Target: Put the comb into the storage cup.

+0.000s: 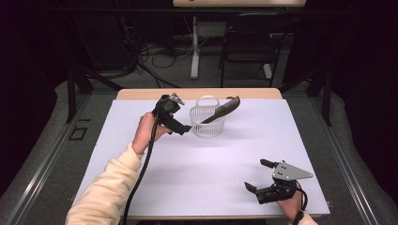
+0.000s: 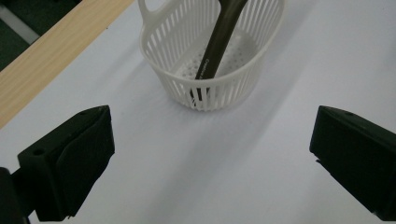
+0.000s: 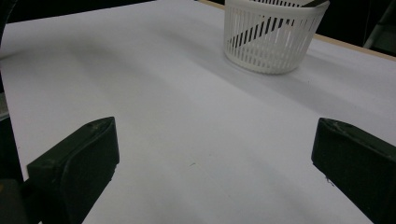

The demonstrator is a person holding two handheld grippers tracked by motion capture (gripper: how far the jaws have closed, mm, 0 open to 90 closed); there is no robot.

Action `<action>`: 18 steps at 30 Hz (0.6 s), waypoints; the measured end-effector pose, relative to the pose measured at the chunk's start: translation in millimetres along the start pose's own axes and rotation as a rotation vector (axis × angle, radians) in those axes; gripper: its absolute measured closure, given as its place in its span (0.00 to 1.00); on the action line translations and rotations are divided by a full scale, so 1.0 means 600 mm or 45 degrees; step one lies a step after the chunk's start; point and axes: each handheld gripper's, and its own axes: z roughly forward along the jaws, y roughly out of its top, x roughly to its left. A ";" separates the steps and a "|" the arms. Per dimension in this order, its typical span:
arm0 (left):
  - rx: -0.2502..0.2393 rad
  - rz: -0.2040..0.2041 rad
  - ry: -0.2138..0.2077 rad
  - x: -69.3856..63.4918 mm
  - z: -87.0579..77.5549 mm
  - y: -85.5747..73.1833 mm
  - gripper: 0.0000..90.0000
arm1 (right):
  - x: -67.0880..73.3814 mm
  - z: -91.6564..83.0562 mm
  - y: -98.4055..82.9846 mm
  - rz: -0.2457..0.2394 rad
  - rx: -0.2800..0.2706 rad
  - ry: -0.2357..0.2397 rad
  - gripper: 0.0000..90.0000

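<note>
- The white slotted basket (image 1: 207,123) stands on the worktop (image 1: 197,164) toward its far edge, just beside the left tongs (image 1: 184,128), which point at its near-left wall without gripping it.
- A dark comb (image 1: 221,111) leans inside the basket — its head juts over the right rim.
- The left tongs are spread wide, nothing between them; the left hand (image 1: 145,129) holds them raised, forearm angled in from the lower left.
- The right tongs (image 1: 259,176) rest low near the front right corner, well apart from the basket — also spread wide, holding nothing.
- The basket is thin ribbed plastic with a loop handle.
</note>
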 end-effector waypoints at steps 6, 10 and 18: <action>0.002 -0.025 0.007 -0.002 -0.010 -0.020 0.00 | 0.000 0.001 0.000 -0.004 -0.001 0.000 0.00; 0.010 -0.033 0.017 -0.004 -0.015 -0.034 0.00 | 0.000 0.000 0.000 -0.001 0.002 0.000 0.00; 0.023 -0.055 0.024 -0.002 -0.025 -0.062 0.00 | 0.001 0.000 0.000 0.004 0.005 -0.001 0.00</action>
